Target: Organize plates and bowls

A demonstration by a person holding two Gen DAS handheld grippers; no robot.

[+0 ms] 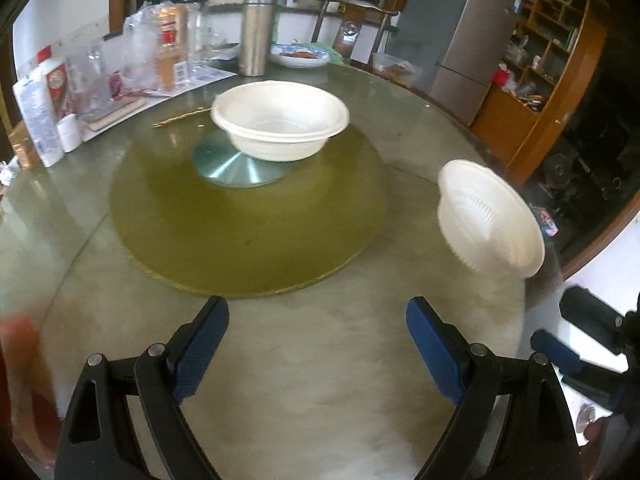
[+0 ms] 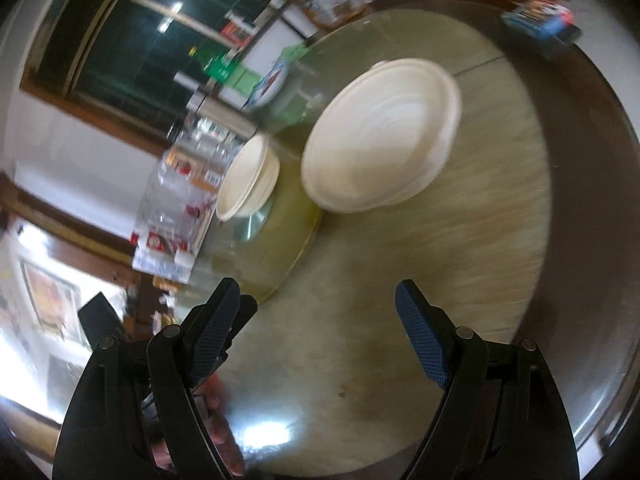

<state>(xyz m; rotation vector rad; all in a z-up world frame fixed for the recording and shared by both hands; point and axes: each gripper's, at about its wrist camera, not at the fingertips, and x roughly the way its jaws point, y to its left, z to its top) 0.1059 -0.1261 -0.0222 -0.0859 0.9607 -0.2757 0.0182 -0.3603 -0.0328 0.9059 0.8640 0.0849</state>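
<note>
The big round tabletop [image 1: 320,380] is pale, shiny and a bit marbled, with a dark brown rim. In the middle lies a round, yellow-green glass turning plate [image 1: 248,232] with a silver metal disc [image 1: 228,168] at its centre.

A white, round, deep plastic bowl [image 1: 280,120] stands upright on that silver disc. It looks like more than one bowl stacked together, because there are two rims close on top of each other.

A second white plastic bowl with ribbed sides [image 1: 490,220] sits near the edge of the tabletop, off the glass plate, well apart from the first one. In the left wrist view it looks tipped, with its open side facing this way. In the right wrist view the same bowl [image 2: 380,140] is blurry and lies just beside the edge of the glass plate.

The left tongs [image 1: 318,344], black with blue pads, are spread wide over the bare tabletop and pinch nothing. The right tongs [image 2: 316,332] are spread wide too, with nothing between them. They point toward the ribbed bowl but do not touch it.

At the far side of the tabletop stand a tall silver metal flask [image 1: 258,32], some clear plastic bottles and bags [image 1: 160,48] and a blue and white plate with food [image 1: 300,56]. Behind them is a grey fridge [image 1: 460,40] and a brown wooden shelf [image 1: 552,40]
</note>
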